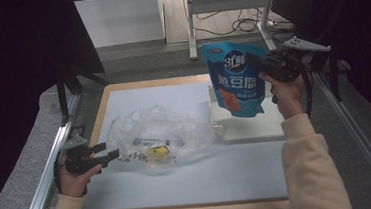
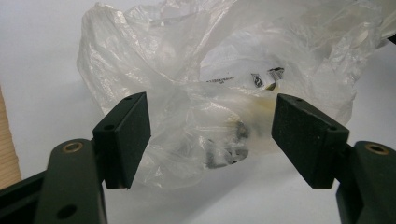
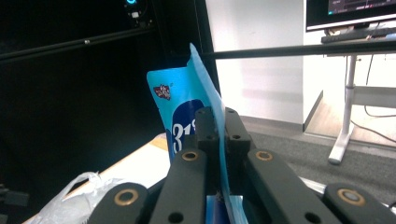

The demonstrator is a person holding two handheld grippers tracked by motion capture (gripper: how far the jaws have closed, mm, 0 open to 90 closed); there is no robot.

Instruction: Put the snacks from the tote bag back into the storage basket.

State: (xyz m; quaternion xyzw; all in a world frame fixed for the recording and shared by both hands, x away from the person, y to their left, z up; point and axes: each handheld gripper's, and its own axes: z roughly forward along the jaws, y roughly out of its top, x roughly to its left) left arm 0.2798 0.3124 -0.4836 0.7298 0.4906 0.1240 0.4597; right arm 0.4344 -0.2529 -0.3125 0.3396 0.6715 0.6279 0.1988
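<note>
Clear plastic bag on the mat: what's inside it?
Through the clear plastic bag a yellow item and a printed label show. Crumpled folds blur everything else, so what these are, or what else is inside, cannot be told.

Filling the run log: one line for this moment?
left hand-held gripper: open at plastic bag | right hand-held gripper: shut on blue pouch, held above white tray
</note>
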